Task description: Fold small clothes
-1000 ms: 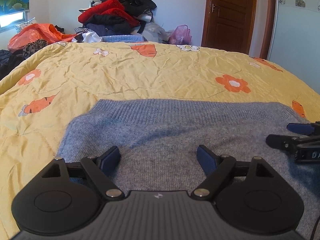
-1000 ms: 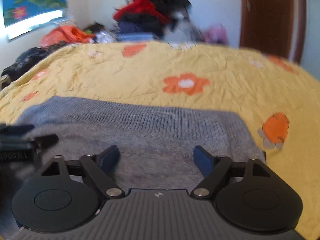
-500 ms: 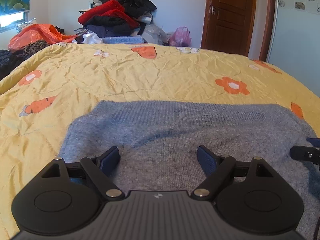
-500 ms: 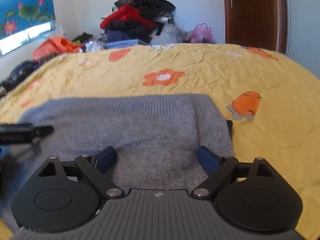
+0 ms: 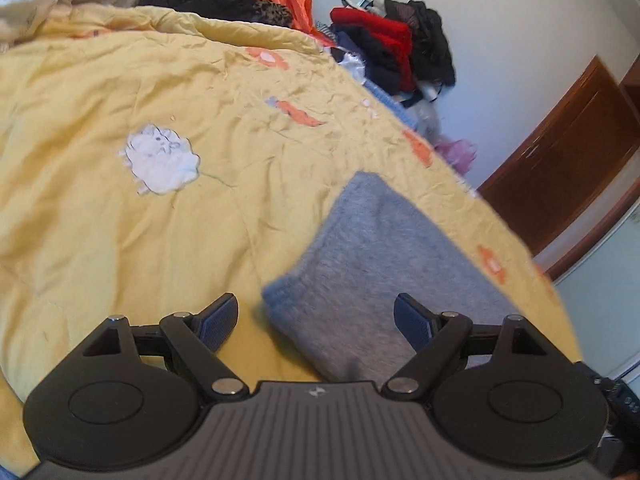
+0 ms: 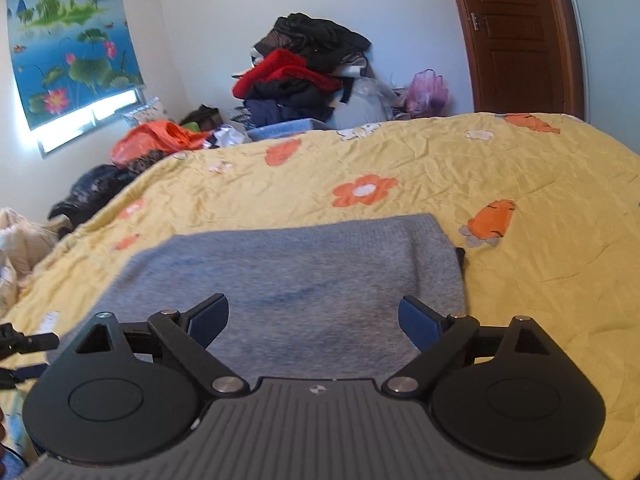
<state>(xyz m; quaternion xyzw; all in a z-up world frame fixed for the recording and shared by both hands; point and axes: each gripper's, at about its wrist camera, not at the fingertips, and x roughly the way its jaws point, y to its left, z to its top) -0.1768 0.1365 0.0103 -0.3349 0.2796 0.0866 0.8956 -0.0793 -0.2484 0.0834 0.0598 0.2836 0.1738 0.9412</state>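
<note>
Folded grey knit sweater (image 6: 288, 280) flat near the bed's (image 6: 520, 168) front edge, soft and limp, best pinched at a corner; left tongs (image 5: 316, 320) wide open, empty; right tongs (image 6: 314, 320) opening, empty.

Left gripper (image 5: 316, 318) is tilted and gaping empty; right gripper (image 6: 314, 320) is opening, nothing gripped.

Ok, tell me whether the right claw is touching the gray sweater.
Apart. In the right wrist view the right claw is opening with nothing between its jaws; its blue pads hover above the folded gray sweater, gripping no fabric.
</note>
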